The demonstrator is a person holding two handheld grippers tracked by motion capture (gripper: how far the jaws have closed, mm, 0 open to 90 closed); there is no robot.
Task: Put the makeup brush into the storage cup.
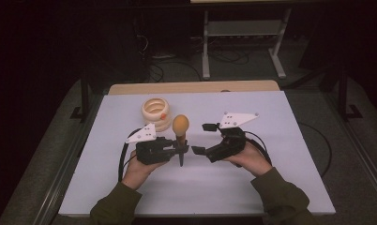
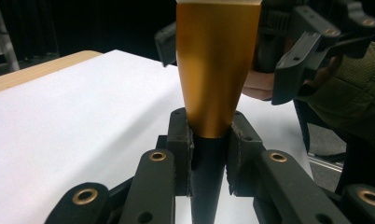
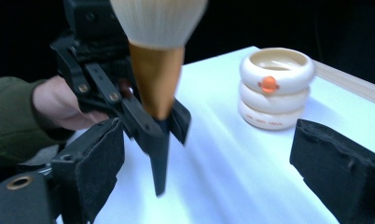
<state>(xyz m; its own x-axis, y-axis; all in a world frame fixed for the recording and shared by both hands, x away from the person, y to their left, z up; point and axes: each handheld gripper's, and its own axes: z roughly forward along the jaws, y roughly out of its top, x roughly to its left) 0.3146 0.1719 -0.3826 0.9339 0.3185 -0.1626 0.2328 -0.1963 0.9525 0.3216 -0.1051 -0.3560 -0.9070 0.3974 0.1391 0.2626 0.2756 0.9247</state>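
The left hand-held gripper (image 1: 180, 149) is clamping a makeup brush (image 1: 180, 132) upright over the counter (image 1: 271, 154), near the ringed holder (image 1: 157, 112). The right hand-held gripper (image 1: 203, 138) is standing open just right of it. The tapered handle is risking slipping down or tilting.

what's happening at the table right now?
A person works two hand-held grippers over a white table. The left gripper is clamped on the black tapered handle of a makeup brush with a gold ferrule and pale bristles, holding it upright. The right gripper sits just beside the brush with its jaws wide open, nothing between them. A cream holder shaped like stacked rings stands behind on the table, untouched.
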